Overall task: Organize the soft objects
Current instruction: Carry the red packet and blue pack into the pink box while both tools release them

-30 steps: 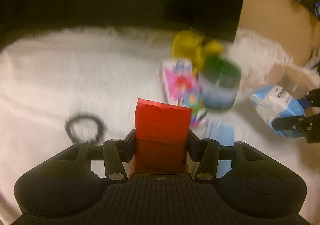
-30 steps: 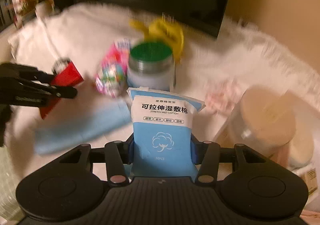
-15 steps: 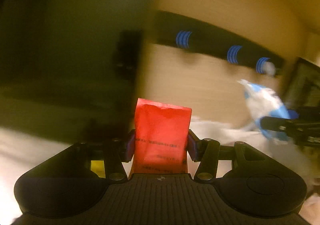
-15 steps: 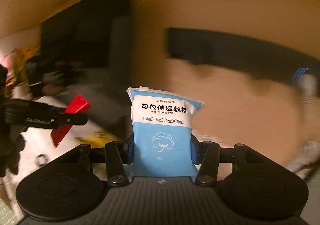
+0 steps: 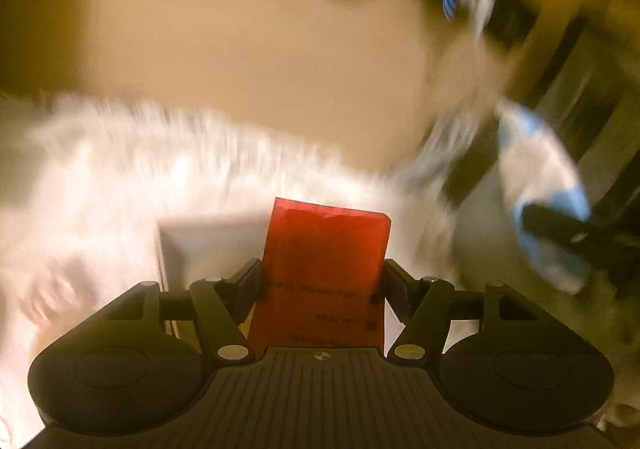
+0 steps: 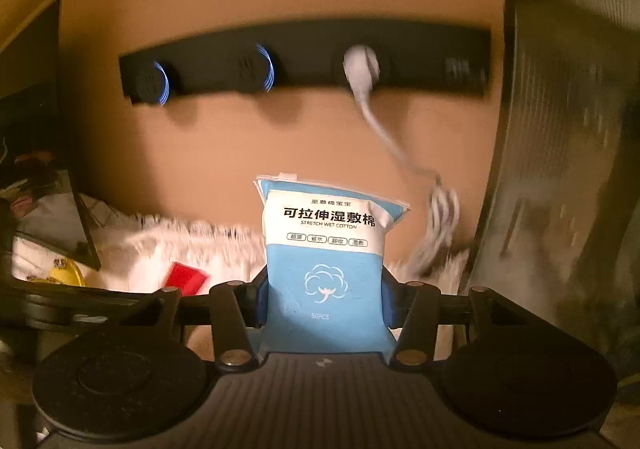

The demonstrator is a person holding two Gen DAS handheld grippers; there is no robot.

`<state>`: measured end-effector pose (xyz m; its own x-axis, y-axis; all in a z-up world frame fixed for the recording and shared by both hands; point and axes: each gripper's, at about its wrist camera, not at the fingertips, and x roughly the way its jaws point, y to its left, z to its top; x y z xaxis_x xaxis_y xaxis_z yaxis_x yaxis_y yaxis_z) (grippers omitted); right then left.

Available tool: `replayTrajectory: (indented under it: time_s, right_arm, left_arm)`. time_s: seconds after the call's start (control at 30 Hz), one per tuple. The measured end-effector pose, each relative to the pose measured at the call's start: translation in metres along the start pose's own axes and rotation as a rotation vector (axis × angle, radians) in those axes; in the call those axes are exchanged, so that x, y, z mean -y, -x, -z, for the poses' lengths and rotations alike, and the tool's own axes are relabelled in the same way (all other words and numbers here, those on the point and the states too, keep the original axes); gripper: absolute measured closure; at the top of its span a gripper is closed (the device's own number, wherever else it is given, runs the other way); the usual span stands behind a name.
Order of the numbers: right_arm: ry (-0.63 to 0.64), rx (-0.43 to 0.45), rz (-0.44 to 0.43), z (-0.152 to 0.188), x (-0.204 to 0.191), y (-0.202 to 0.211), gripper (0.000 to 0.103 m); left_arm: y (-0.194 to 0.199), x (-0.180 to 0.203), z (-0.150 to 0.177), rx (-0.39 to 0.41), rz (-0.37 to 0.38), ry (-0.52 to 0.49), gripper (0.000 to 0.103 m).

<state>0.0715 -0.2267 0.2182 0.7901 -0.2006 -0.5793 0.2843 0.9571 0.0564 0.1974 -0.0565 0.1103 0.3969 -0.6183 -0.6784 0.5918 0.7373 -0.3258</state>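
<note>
left gripper (image 5: 322,281) jaws opening, red packet (image 5: 324,269) still between them. right gripper (image 6: 324,301) clamped on blue cotton pack (image 6: 326,269), white plug (image 6: 360,65) at 12 o'clock.

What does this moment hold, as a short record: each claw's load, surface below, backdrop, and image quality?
left claw: jaws opening, red packet between them
right claw: shut on blue stretch wet cotton pack, upright, label readable
surface: white fluffy cloth below both claws
backdrop: tan wall with black socket strip; white plug and cable in it
other: white box just beyond the left claw
image quality: left wrist view heavily blurred; right wrist view sharper
</note>
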Motion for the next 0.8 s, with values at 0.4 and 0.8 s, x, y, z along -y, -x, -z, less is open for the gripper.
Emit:
replayTrajectory:
  time_s: [0.4, 0.8]
  right_arm:
    - [-0.035, -0.189, -0.059, 0.045, -0.014, -0.074, 0.053]
    - [-0.121, -0.256, -0.184, 0.045, -0.023, -0.106, 0.049]
  left_arm:
    - [-0.016, 0.011, 0.027, -0.007, -0.074, -0.158, 0.047]
    - [0.032, -0.028, 0.013, 0.145, 0.052, 0.033, 0.047]
